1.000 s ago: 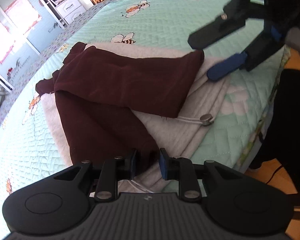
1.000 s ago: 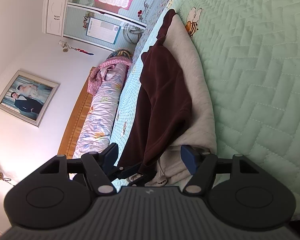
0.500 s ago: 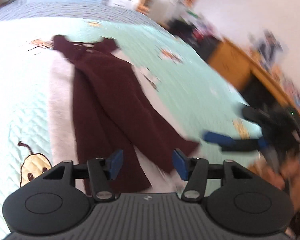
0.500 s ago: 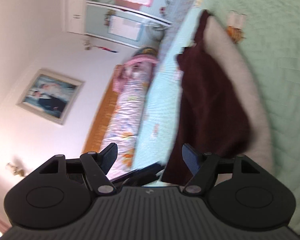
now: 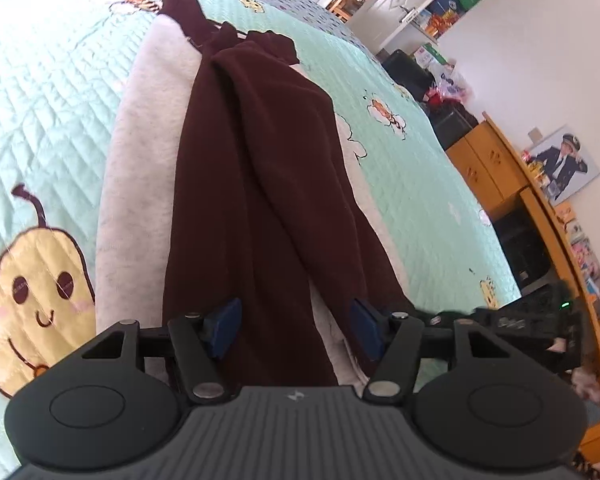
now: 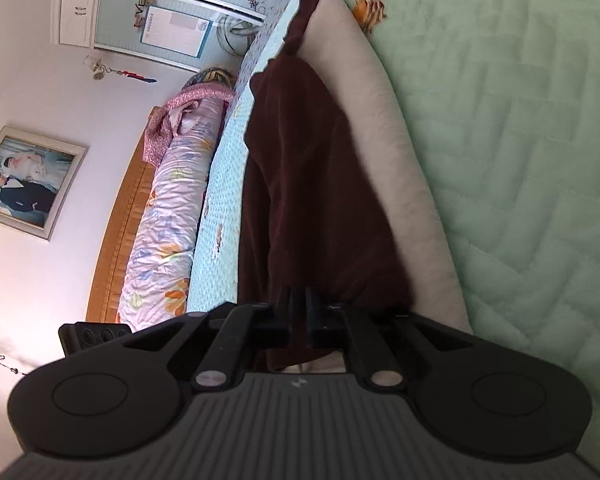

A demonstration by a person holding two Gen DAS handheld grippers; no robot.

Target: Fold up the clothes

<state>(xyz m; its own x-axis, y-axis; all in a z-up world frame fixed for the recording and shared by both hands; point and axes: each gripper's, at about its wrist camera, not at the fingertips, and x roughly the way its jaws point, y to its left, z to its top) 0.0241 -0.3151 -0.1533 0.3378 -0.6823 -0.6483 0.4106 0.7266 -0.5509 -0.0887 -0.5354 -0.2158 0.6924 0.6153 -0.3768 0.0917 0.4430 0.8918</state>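
Judging mid-fold: your right gripper (image 6: 298,320) pinches the maroon garment's (image 5: 256,184) near end, your left gripper (image 5: 296,328) gapes wide over it, long and unhalved atop the grey garment (image 5: 140,152).

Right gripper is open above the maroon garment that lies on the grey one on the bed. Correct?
Not quite. The right wrist view shows the right gripper shut on the maroon garment, not open above it. The rest holds: the maroon garment lies on the grey garment on the bed.
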